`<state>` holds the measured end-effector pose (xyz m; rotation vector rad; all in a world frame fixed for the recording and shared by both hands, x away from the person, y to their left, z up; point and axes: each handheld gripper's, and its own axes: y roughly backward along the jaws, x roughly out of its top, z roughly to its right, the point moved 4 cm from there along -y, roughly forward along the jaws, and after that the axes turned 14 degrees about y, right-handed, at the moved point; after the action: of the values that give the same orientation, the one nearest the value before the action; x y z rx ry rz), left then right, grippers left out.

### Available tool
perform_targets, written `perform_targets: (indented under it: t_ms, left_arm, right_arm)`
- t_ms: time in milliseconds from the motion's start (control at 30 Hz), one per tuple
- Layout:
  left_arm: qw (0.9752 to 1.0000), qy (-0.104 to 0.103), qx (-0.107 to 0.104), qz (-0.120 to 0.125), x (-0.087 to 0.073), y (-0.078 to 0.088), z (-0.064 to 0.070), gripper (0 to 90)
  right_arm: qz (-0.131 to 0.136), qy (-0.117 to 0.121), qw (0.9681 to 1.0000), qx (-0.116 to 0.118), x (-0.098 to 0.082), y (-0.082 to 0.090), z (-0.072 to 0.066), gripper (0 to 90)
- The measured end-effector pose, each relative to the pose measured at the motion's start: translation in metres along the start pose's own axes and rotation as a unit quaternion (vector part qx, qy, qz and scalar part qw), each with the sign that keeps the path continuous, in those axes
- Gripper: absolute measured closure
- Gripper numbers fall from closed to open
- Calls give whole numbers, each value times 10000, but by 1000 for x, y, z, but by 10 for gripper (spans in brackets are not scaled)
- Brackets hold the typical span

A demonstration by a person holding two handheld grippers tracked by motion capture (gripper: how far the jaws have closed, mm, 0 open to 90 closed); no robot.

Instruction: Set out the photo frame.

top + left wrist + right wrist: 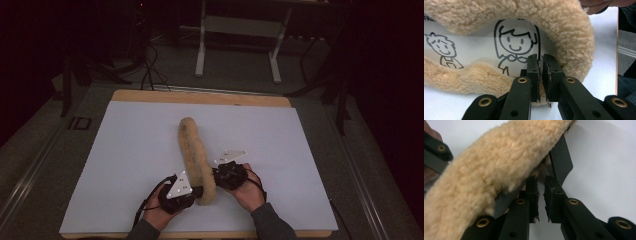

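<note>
Both claws are barely parted at frame bottom – left claw point(539, 58) and right claw point(541, 181) pinching nothing; the fleece-trimmed clear pouch point(196, 155) could flop off-centre on the worktop point(130, 145), being unheld.

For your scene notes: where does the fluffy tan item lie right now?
In the high view, the fluffy tan item lies mid-table on the white sheet, its near end between both grippers.

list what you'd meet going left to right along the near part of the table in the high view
left hand → left gripper → fleece pouch → right gripper → right hand, all on the white table top
</note>
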<state>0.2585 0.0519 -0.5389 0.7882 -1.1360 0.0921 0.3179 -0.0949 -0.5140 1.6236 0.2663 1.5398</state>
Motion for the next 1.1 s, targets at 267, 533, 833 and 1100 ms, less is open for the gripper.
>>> perform_targets:
  t_ms: [267,533,833,1100]
  left_arm:
    - [10000,-5,68,-14,1,2,-4,830]
    - [9999,-11,125,-11,1,3,-6,826]
    - [9999,30,127,-11,2,5,-9,805]
    - [9998,90,173,22,3,8,-13,793]
  right_arm:
    - [-141,134,9998,-9,-4,6,-4,762]
    - [-215,154,9996,-24,-8,11,-8,717]
    - [-168,165,9997,56,-18,19,-8,624]
    - [-197,200,9996,95,-27,24,-12,582]
